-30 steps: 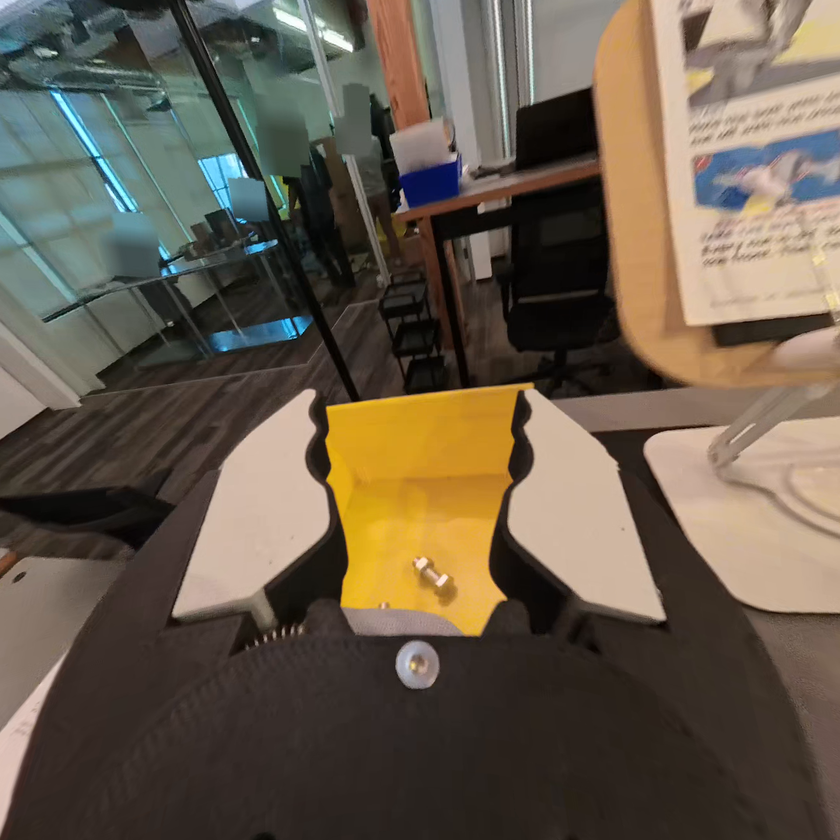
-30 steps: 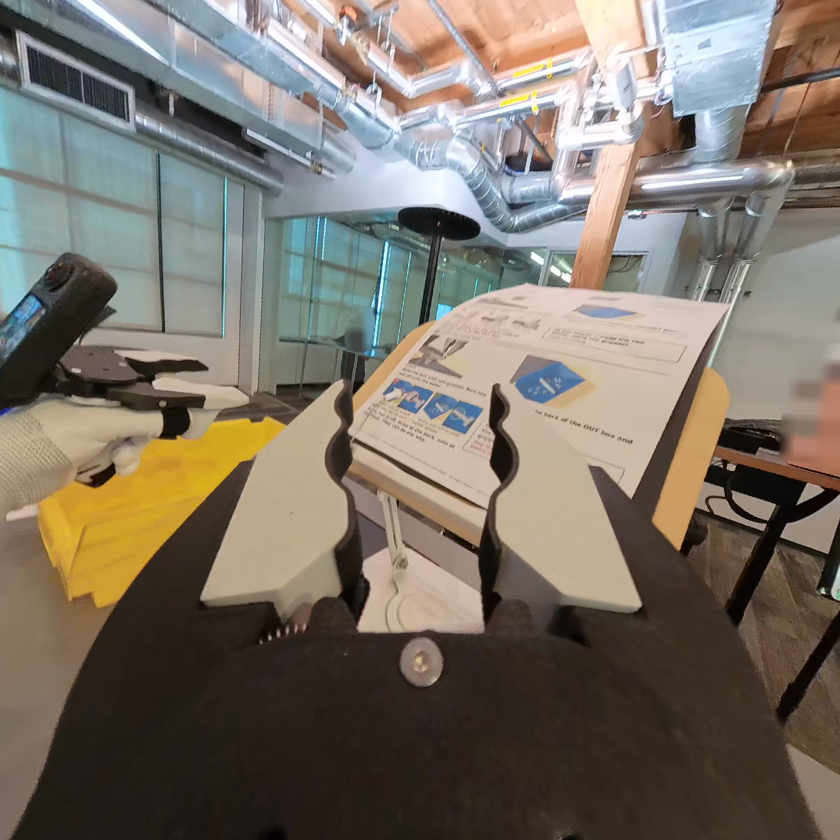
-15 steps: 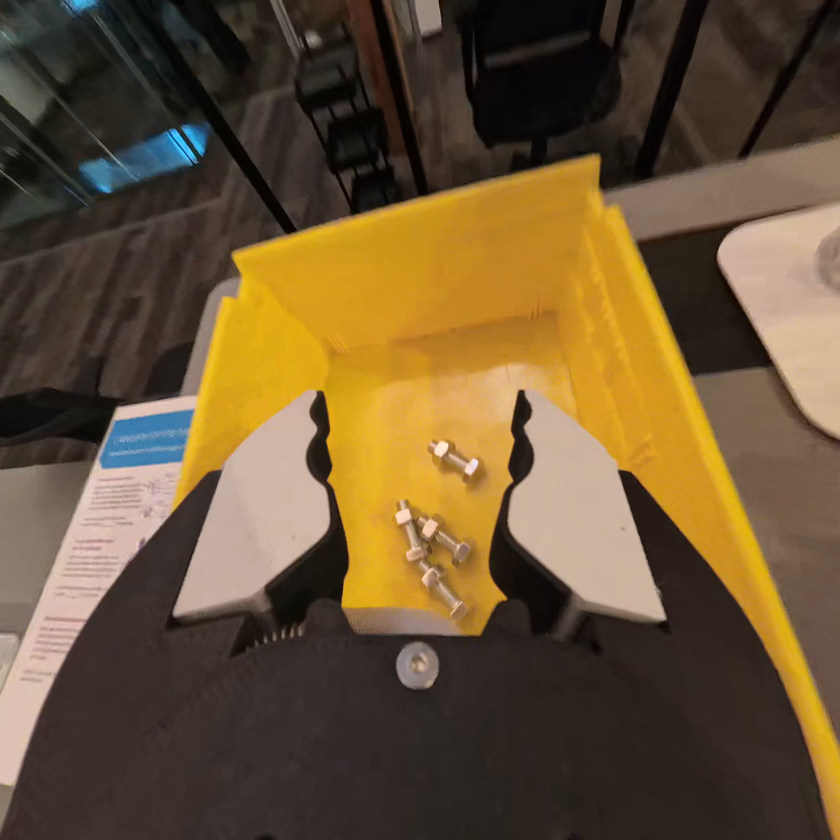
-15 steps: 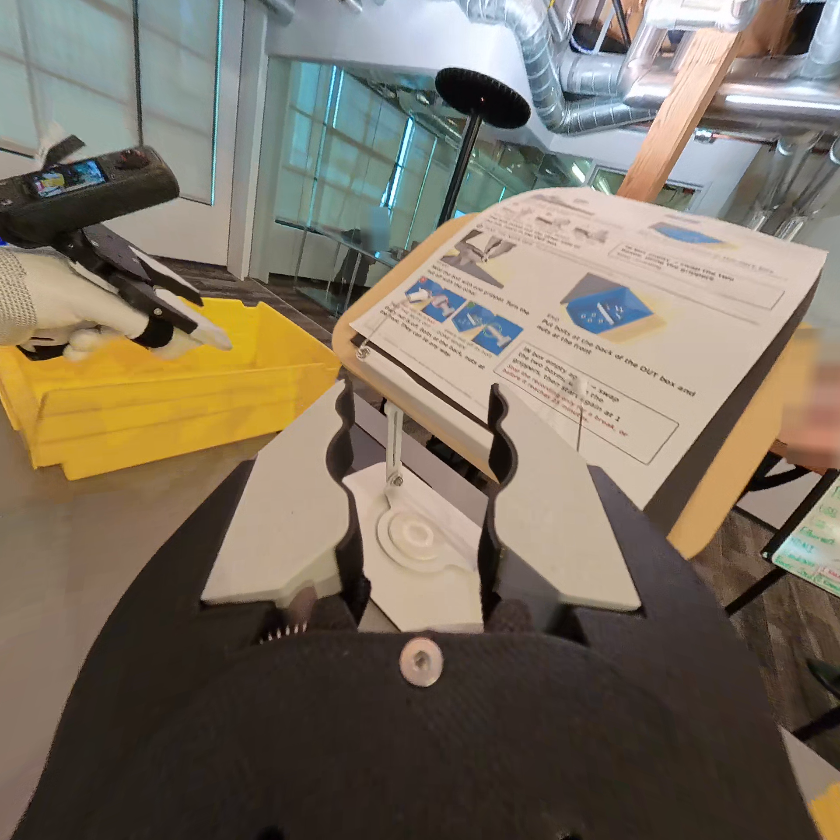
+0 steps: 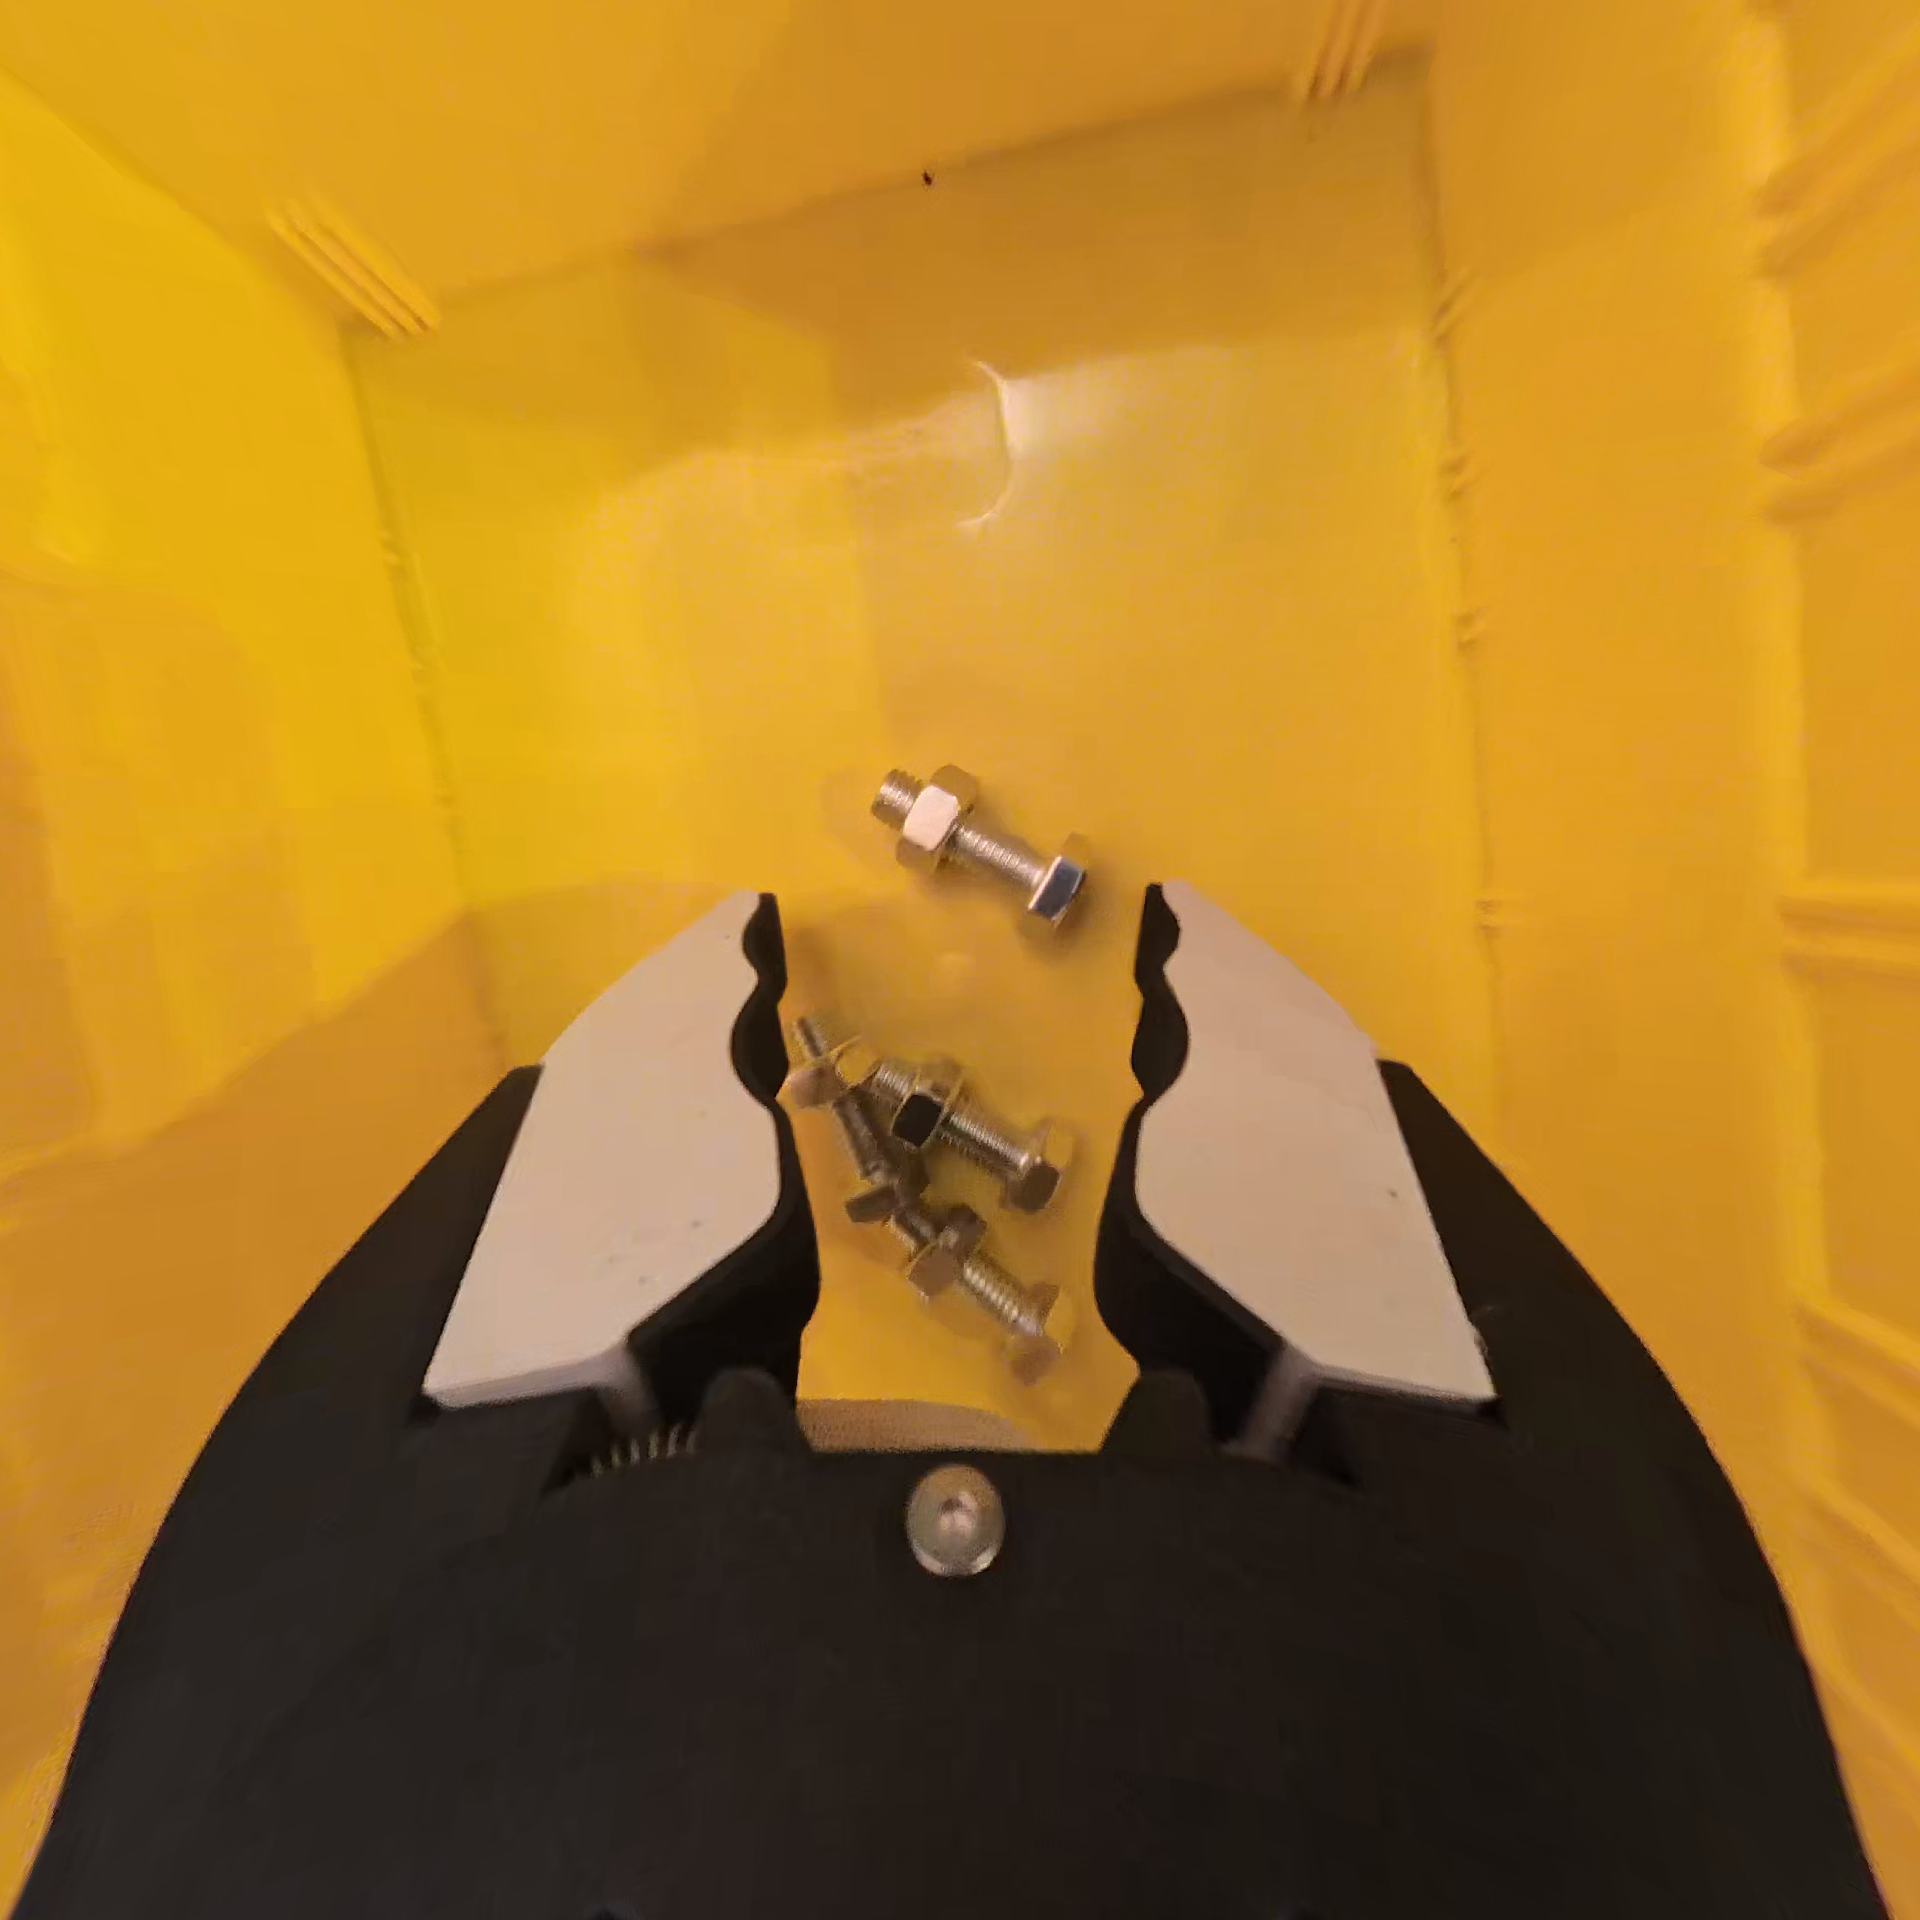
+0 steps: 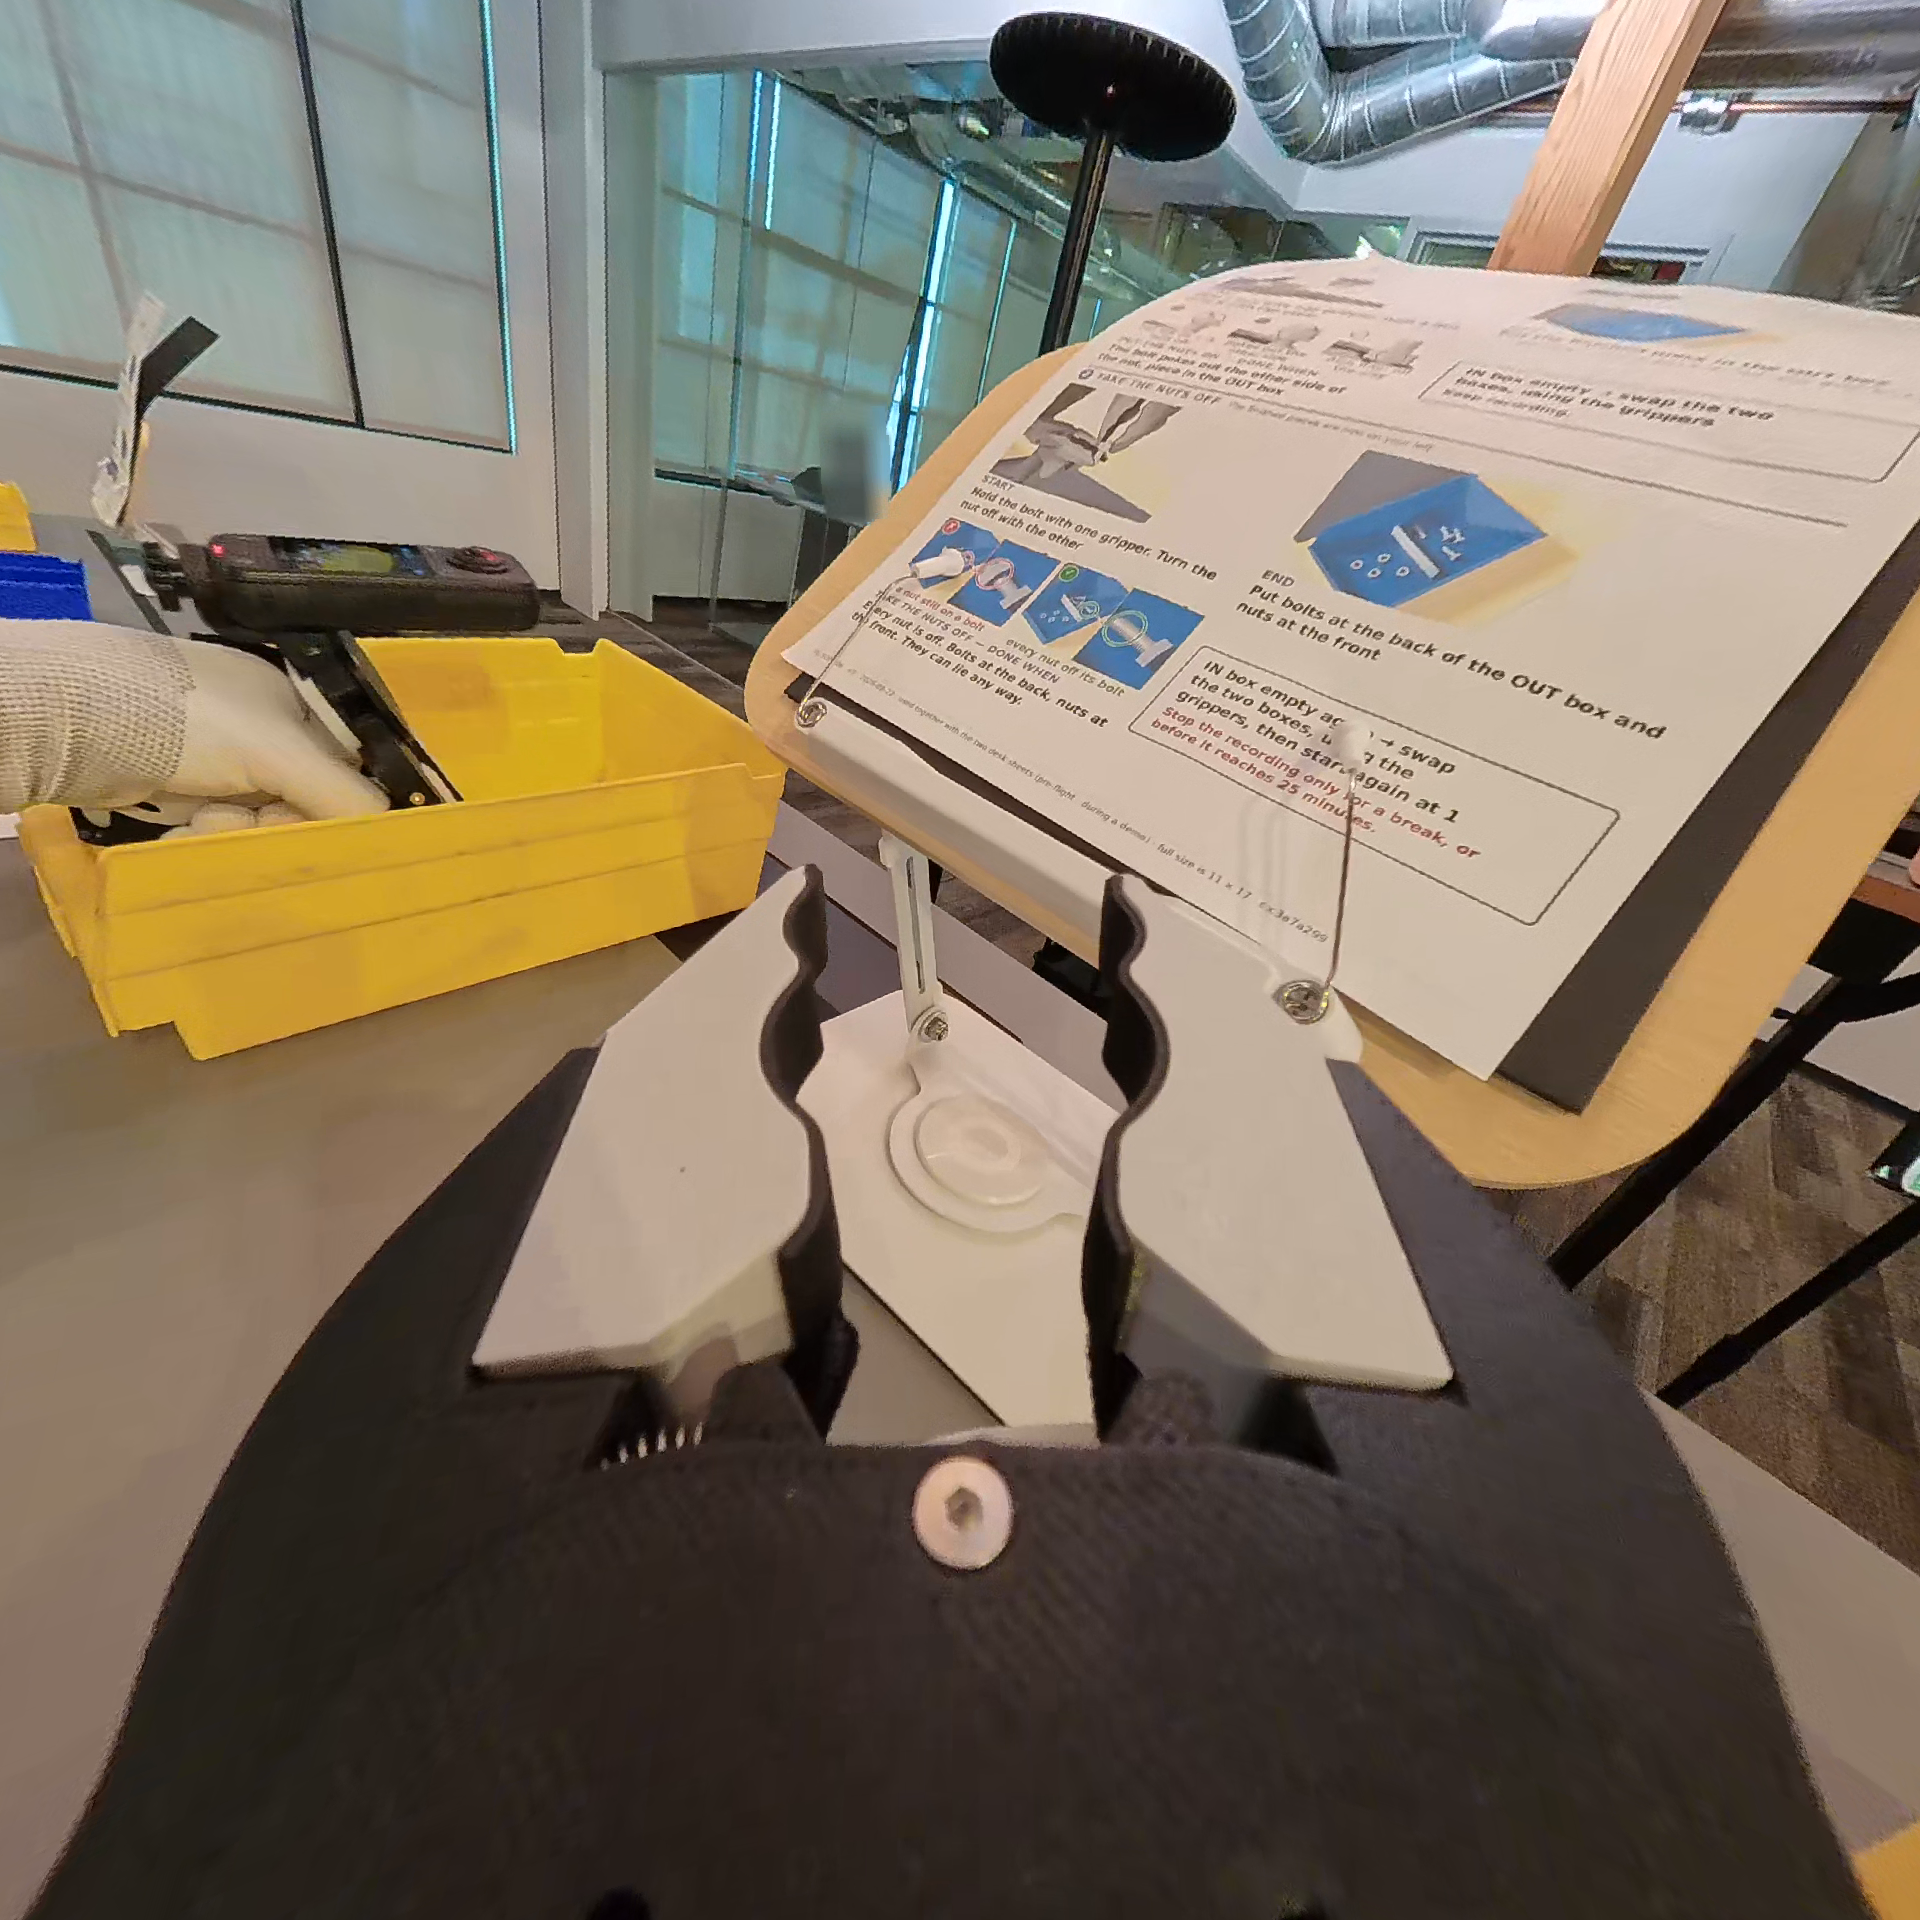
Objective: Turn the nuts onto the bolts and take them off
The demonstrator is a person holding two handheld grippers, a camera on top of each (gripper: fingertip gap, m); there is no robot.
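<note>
My left gripper is open and empty, low inside the yellow bin. Several silver bolts with nuts on them lie on the bin floor. One bolt with its nut lies just beyond the fingertips. A small pile of bolts lies between the two fingers. In the right wrist view the yellow bin stands at the left on the grey table, with a white-gloved hand and the left gripper reaching into it. My right gripper is open and empty above the table, apart from the bin.
A wooden board with an instruction sheet stands on a white stand in front of my right gripper. A black pole with a round top rises behind. A blue bin edge shows at far left. There is about 40 cm between the tips of the two grippers.
My left gripper has tipped down and gone deep into the yellow bin, close over the bolts. My right gripper has tilted down toward the table and stand.
</note>
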